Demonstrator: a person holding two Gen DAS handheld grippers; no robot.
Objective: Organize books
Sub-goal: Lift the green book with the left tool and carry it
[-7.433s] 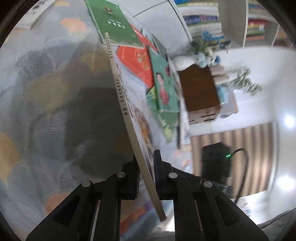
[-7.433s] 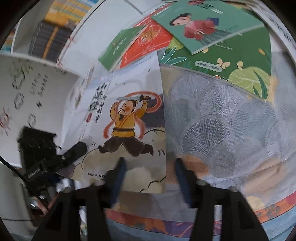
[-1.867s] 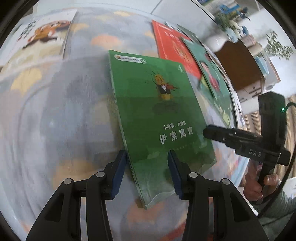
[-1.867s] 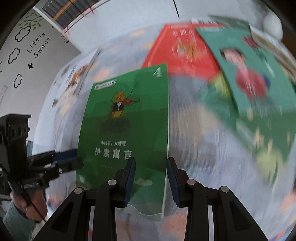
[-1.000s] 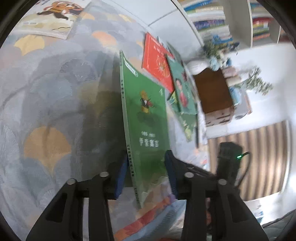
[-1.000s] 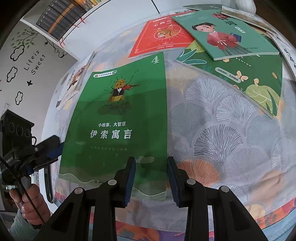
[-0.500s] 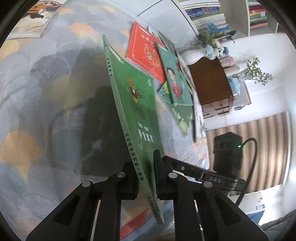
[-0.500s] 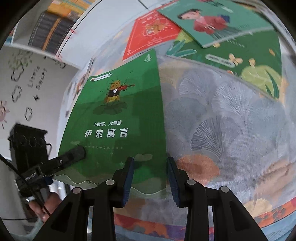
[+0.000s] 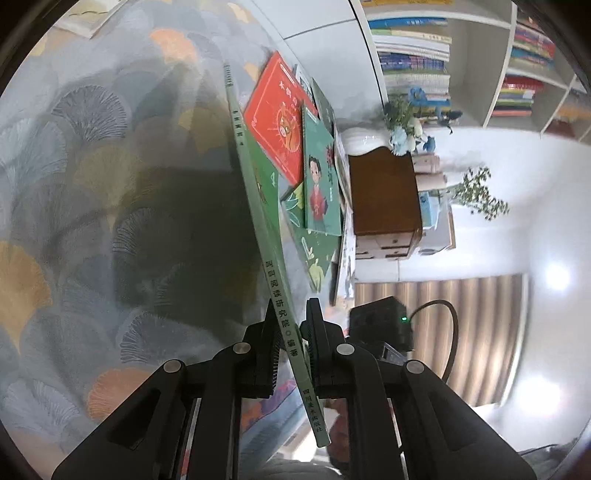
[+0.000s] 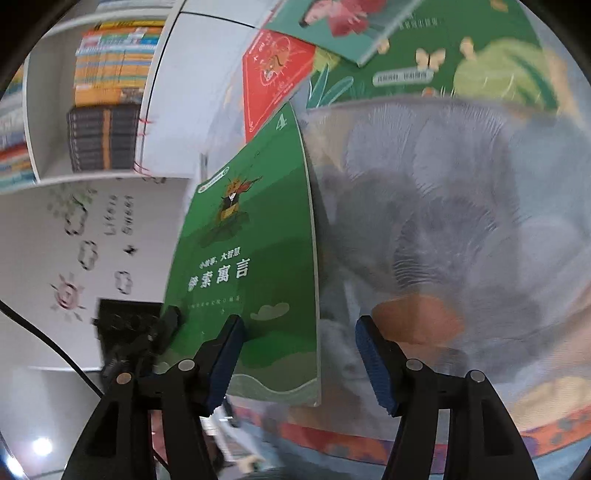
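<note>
From the left wrist view, the left gripper (image 9: 291, 343) is pinched tight on the spine edge of the green book (image 9: 258, 184), which stands lifted on edge above the patterned tablecloth (image 9: 92, 166), its cover turned away toward the other books. Past it lie three more on the cloth: a red book (image 9: 275, 122), a teal book with a girl on the cover (image 9: 321, 184) and a large dark green book (image 9: 314, 258) under the teal one; a pale book corner (image 9: 81, 22) shows at the far top left. So I count one book in hand, three grouped together, and one set apart. From the right wrist view, the right gripper (image 10: 299, 350) has its jaws opening, the pads no longer pressing on the book, though its lower corner (image 10: 280, 354) sits between them. The same red book (image 10: 273, 74), teal book (image 10: 343, 22) and large green book (image 10: 443, 66) lie at the top of the cloth (image 10: 443, 221). The risk, as I judge it, is that a thin, floppy book held only at one edge by one gripper may sag, twist or slide out when it is swung. Its free corner could also catch on the opening right jaws as they draw away.
</note>
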